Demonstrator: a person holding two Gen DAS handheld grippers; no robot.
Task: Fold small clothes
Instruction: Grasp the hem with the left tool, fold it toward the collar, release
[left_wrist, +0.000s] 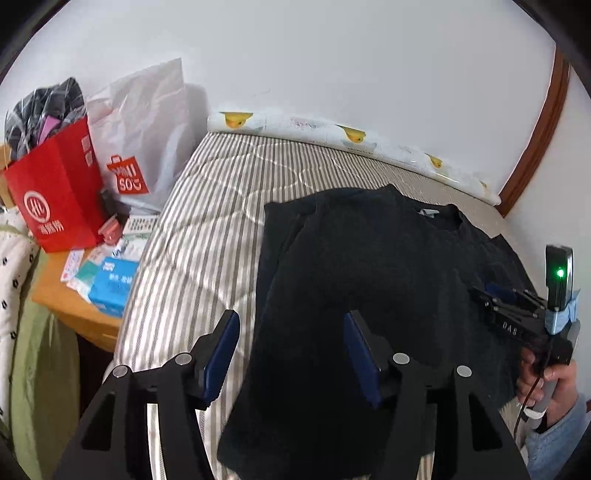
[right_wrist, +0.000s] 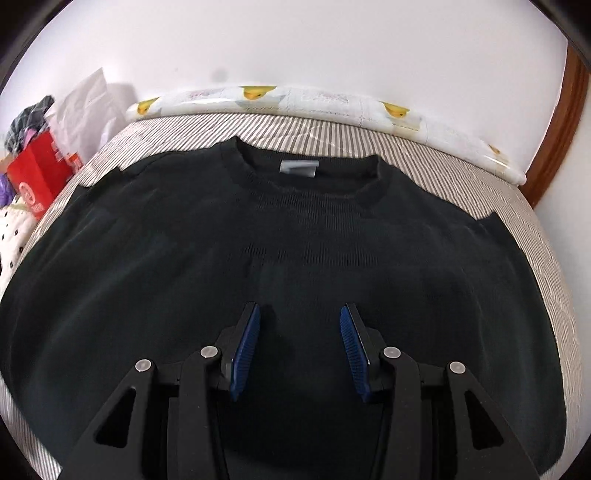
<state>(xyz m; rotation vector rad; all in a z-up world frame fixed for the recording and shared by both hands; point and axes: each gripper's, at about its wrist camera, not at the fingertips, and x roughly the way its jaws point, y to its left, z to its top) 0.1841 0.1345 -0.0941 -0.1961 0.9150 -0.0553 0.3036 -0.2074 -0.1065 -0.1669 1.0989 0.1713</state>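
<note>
Sweater (right_wrist: 295, 240) flat on bed (left_wrist: 207, 221); striped margin around edges.

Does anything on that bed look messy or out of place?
Mostly tidy. The black knitted sweater lies flat on the striped mattress; only its left sleeve is already folded inward, so it looks lopsided.

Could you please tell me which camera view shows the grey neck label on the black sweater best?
The right wrist view: the neck label faces it, centred. The left wrist view shows only a small sliver.
</note>
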